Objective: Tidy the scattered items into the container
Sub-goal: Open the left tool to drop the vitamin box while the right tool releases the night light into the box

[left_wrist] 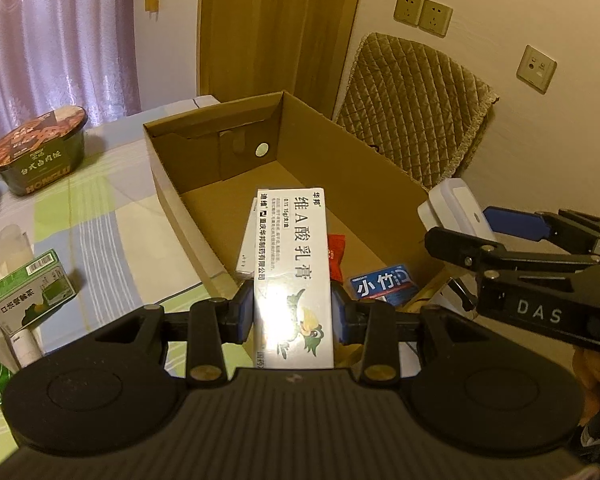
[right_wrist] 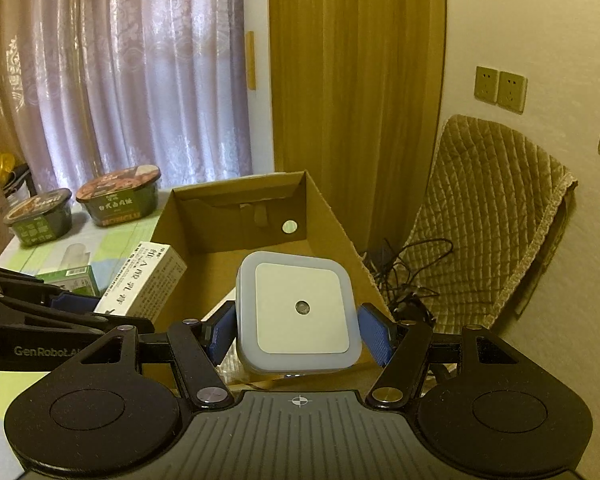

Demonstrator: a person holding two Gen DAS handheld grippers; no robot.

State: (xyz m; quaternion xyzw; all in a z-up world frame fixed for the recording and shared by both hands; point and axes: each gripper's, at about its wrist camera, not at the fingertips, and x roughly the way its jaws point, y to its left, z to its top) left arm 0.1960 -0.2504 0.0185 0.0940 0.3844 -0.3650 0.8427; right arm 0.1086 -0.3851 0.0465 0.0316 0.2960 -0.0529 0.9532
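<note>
Release of both held items comes only once each is well inside the cardboard box (left_wrist: 260, 168) walls, lowered near the floor. White ointment carton (left_wrist: 294, 276), printed with black characters and a green bird, sits centre frame, clamped by the left gripper (left_wrist: 294, 312). Rounded square night light (right_wrist: 298, 312), centre frame, sits between the right gripper (right_wrist: 300, 334) pads; contact cannot be confirmed.
</note>
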